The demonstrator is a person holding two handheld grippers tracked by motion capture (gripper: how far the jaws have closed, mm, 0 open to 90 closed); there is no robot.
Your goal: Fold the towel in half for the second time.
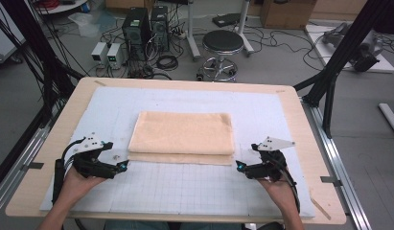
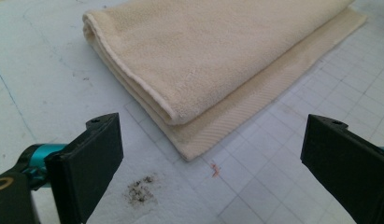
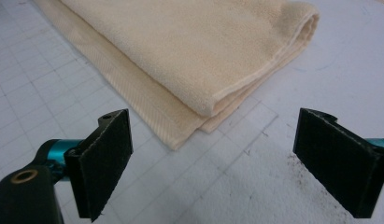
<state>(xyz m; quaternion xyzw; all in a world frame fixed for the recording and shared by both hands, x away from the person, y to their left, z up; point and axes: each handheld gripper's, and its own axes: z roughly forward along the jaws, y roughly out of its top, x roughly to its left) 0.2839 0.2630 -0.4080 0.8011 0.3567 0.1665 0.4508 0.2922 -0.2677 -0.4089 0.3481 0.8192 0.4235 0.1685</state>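
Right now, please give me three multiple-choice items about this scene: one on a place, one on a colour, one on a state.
1. Where does the towel lie?
A. between both grippers, on the white mat
B. on the stool
C. on the floor

2. What colour is the towel?
A. blue
B. beige
C. green

3. How are the left gripper and the right gripper?
A. both shut
B. both open
C. holding the towel

Key: 1 A, the high view shows it centred; 2 B, seen everywhere; 3 B, their fingers stand wide apart, touching nothing.

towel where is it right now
In the high view the folded towel lies flat at the middle of the white mat, between and just beyond the open left gripper and right gripper, touching neither.
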